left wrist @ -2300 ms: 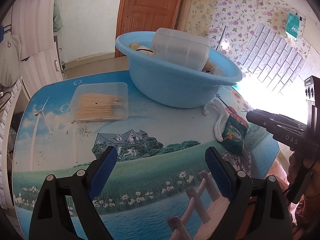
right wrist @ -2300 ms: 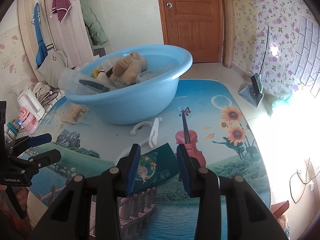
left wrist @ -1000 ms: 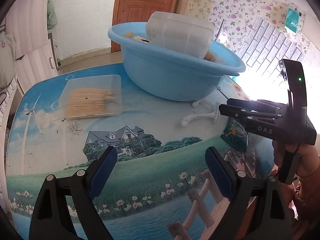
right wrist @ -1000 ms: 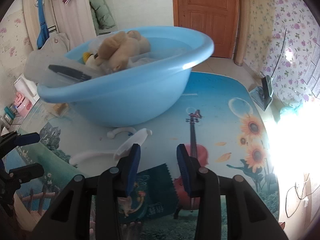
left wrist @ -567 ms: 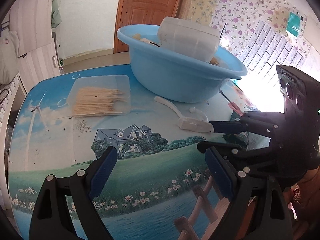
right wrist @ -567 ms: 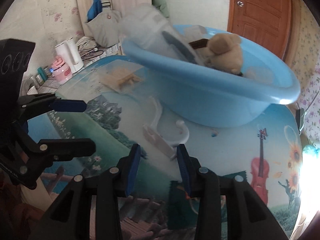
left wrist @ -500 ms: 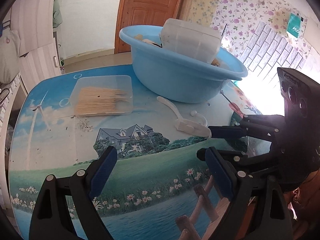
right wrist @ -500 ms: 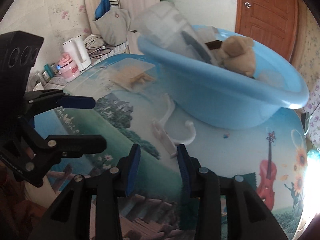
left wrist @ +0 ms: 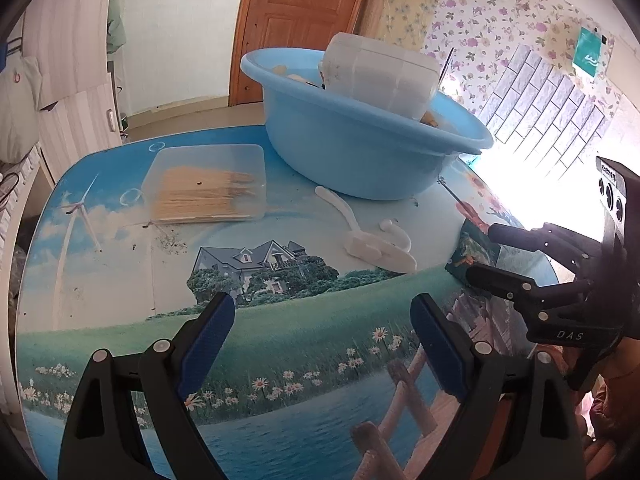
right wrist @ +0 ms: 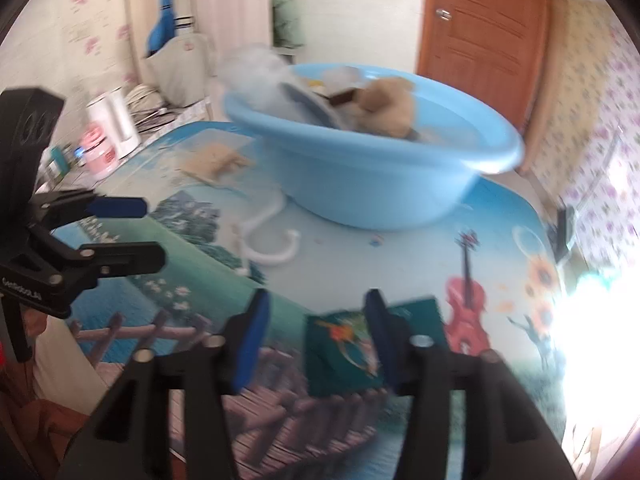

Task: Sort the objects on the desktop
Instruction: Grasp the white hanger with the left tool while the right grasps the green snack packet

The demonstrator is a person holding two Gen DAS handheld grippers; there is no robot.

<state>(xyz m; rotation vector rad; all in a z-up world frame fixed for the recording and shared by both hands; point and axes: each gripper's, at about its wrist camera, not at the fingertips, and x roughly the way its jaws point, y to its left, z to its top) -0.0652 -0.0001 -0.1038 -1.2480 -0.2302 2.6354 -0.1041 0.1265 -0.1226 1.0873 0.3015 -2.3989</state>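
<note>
A white plastic hook (left wrist: pixel 376 242) (right wrist: pixel 268 248) lies on the printed table in front of the blue basin (left wrist: pixel 360 156) (right wrist: pixel 380 188). A clear tub (left wrist: pixel 380 72), a plush toy (right wrist: pixel 388 112) and other items sit in that basin. A green packet (left wrist: pixel 474 248) (right wrist: pixel 344 348) lies flat near the right edge. My right gripper (right wrist: pixel 318 320) (left wrist: pixel 484 252) hovers over the packet, its jaws opening, the pads not touching it. My left gripper (left wrist: pixel 320 340) (right wrist: pixel 146 232) stands open and empty over the near left of the table.
A clear lidded box of wooden sticks (left wrist: pixel 208 184) lies left of the basin. Crumbs are scattered beside it. A white kettle (right wrist: pixel 114 124) and a pink jar (right wrist: pixel 98 150) stand on a counter beyond the table's left edge. Glare hides the table's right side.
The white hook swung from beside the packet to the table's middle. My right gripper drew back from it to over the packet and its jaws widened. The left gripper stayed put.
</note>
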